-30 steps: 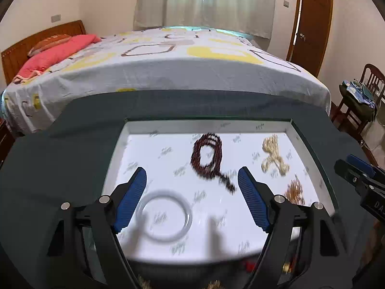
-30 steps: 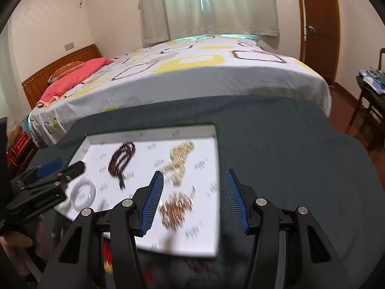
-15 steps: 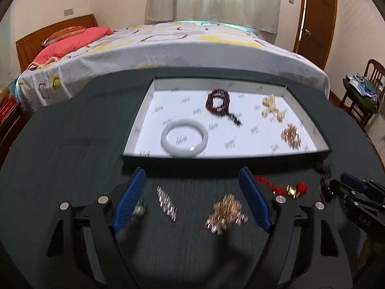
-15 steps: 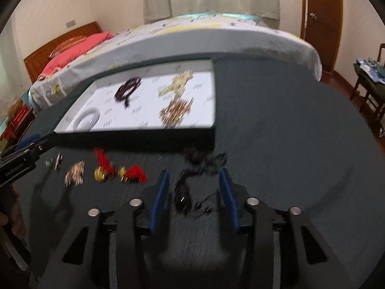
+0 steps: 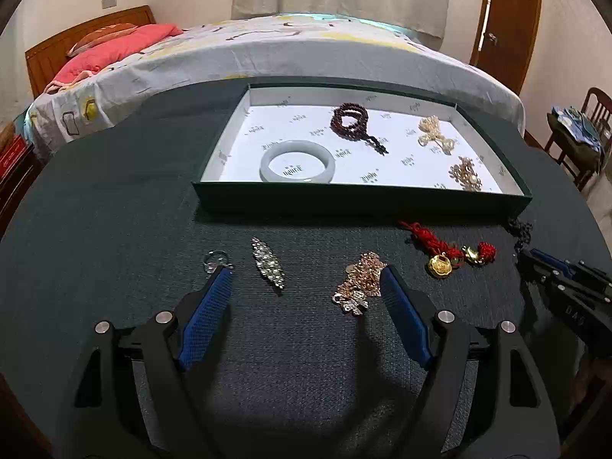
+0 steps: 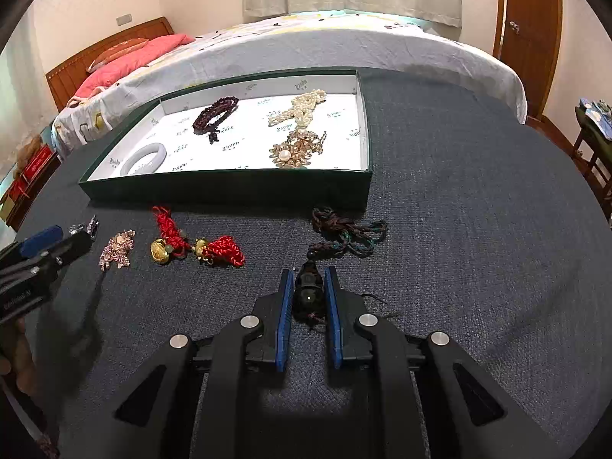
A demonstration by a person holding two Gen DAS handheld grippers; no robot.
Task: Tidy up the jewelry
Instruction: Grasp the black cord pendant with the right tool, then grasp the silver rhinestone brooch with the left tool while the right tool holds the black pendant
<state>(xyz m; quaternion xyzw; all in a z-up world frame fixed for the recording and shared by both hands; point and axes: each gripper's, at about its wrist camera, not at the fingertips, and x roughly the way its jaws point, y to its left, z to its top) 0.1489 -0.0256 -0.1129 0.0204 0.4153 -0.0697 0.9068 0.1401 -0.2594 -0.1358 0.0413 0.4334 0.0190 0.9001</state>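
four pieces already lie in the tray (image 5: pixel 355 201): a pale bangle (image 5: pixel 297 160), dark bead bracelet (image 5: pixel 350 120), pearl cluster (image 5: pixel 434 134) and gold pearl brooch (image 5: pixel 464 178). the rest wait on the desk (image 5: pixel 114 248) in front of it. at the left, the left claw (image 5: pixel 306 279) hangs with jaws wide apart and empty over a rhinestone clip (image 5: pixel 267 262), a small ring (image 5: pixel 215 259) and pink-gold chain (image 5: pixel 359 281) near its tips. next comes the red knotted charm (image 6: pixel 191 243). furthest right, the right claw (image 6: pixel 309 287) has just been closing and now clamps the dark pendant (image 6: pixel 309 290) of a braided cord necklace (image 6: pixel 346 231). the pick-up looks under way; next it needs a lift that lets the trailing cord clear the tray wall.
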